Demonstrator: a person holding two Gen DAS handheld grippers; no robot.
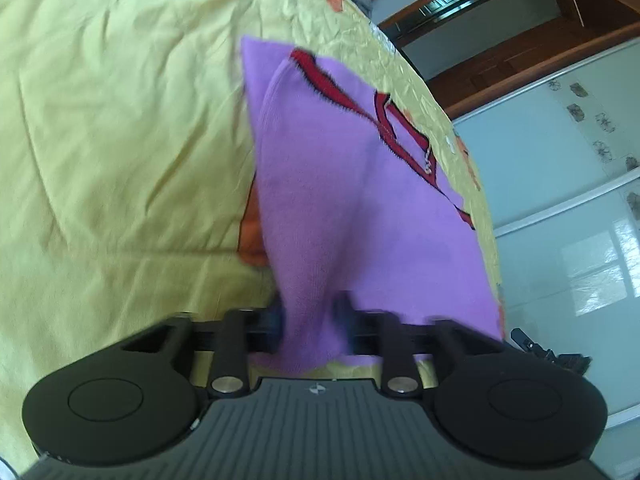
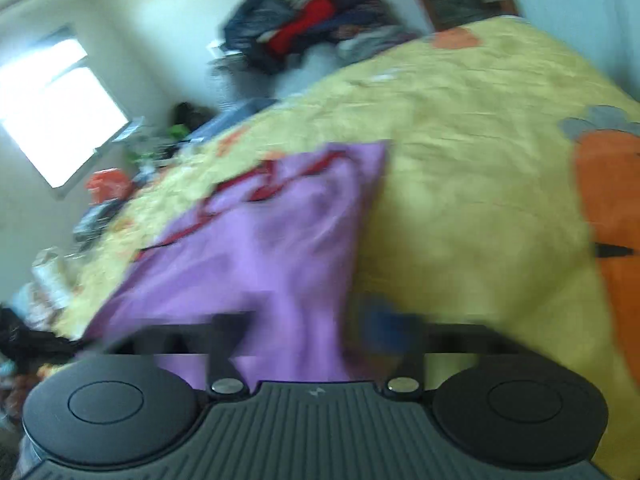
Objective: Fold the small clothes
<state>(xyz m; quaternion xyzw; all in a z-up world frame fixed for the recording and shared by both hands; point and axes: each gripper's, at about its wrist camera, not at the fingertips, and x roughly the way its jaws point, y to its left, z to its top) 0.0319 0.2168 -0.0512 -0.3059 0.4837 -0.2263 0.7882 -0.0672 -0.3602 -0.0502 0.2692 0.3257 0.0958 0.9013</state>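
A small purple knit garment point(image 1: 344, 184) with red, black-edged trim lies rumpled at centre frame on the yellow bedspread, its near end bunched at bottom centre.

Your purple knitted garment with red trim point(image 1: 320, 184) is lying on the yellow quilted bedspread point(image 1: 120, 120), near the bed's edge. In the left wrist view its near fold is sitting between your left tongs point(image 1: 310, 320), with the sliding wardrobe doors point(image 1: 560, 184) standing off to the right beyond the bed. In the right wrist view the garment is spreading left of centre, its near edge reaching between your right tongs point(image 2: 308, 332). A pile of mixed clothes point(image 2: 312, 20) is resting behind the bed.
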